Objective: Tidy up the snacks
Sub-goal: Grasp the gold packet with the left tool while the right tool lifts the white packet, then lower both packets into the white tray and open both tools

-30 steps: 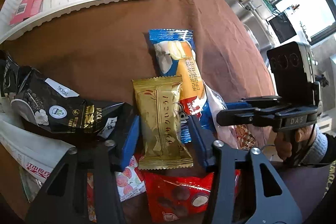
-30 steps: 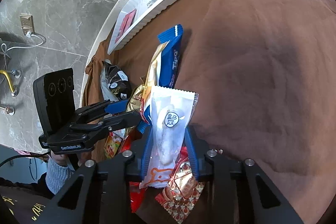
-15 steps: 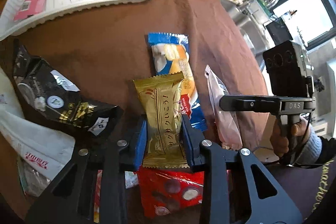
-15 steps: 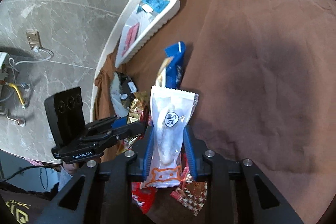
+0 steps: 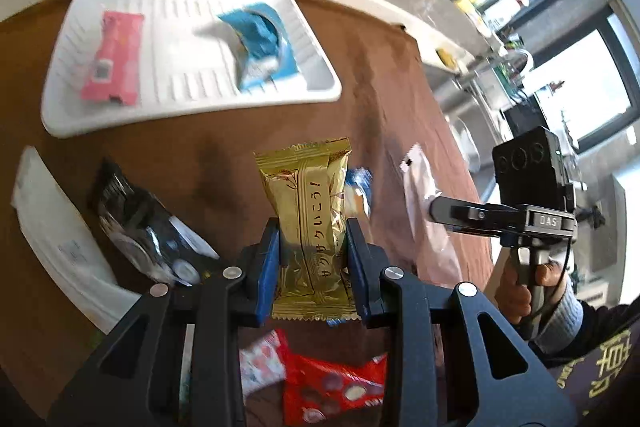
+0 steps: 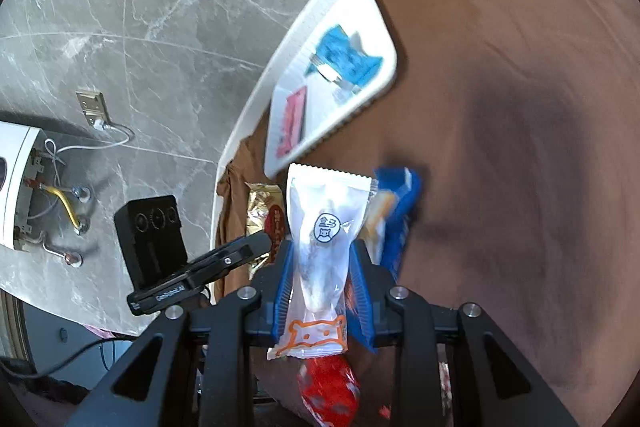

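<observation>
Snacks fill both grippers: the left gripper [image 5: 313, 259], its jaws having just narrowed, clamps a gold packet [image 5: 308, 211] above the brown worktop [image 5: 200, 147]; the right gripper [image 6: 323, 281] pinches a clear white packet [image 6: 326, 247]. White tray [image 5: 316, 83] holds pink and blue packets.

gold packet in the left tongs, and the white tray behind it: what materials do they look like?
Gold packet: looks like metallised plastic film, glossy; it shows mirror-like glare, creases and crimped serrated ends. White tray: probably moulded rigid plastic, matte to satin; ribbed floor, rounded rim and uniform white suggest it, though blur leaves the finish uncertain.
</observation>
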Available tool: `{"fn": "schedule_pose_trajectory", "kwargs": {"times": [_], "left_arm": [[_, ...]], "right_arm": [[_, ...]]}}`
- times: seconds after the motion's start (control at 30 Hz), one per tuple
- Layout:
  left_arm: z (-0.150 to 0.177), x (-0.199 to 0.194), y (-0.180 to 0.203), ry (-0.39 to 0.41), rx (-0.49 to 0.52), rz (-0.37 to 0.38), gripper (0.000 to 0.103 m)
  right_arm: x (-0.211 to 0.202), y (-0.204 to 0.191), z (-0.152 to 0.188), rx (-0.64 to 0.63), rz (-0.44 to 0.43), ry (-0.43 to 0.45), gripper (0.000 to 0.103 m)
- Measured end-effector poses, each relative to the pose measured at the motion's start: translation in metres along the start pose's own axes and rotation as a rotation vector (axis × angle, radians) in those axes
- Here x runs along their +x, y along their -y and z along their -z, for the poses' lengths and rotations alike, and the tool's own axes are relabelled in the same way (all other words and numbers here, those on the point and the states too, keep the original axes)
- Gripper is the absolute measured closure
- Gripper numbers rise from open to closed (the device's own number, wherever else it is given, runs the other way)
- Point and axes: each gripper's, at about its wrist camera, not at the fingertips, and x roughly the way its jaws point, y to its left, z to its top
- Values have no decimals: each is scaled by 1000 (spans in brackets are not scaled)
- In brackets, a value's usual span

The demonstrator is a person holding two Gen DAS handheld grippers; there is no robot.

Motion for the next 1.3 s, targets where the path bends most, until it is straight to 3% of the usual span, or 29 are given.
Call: {"fn": "schedule_pose_trajectory", "kwargs": {"times": [0.27,0.53,0.9,1.17,1.3], "left_arm": [[-43,-8,-25,59,-40,-40,74],[-87,-2,-52,88,-74,-59,74],[-125,22,-90,97,-111,-120,74],[-137,43,-97,88,-95,-244,73],[-139,46,-95,96,-84,-275,55]], "right_arm": [[29,-24,-51,-46,-19,-3,72],[81,-49,-100,-111,-25,-69,72],[137,-40,-146,-126,55,-96,72],[145,-46,-164,-184,140,-66,68],[145,-49,-161,-209,157,-66,66]]}}
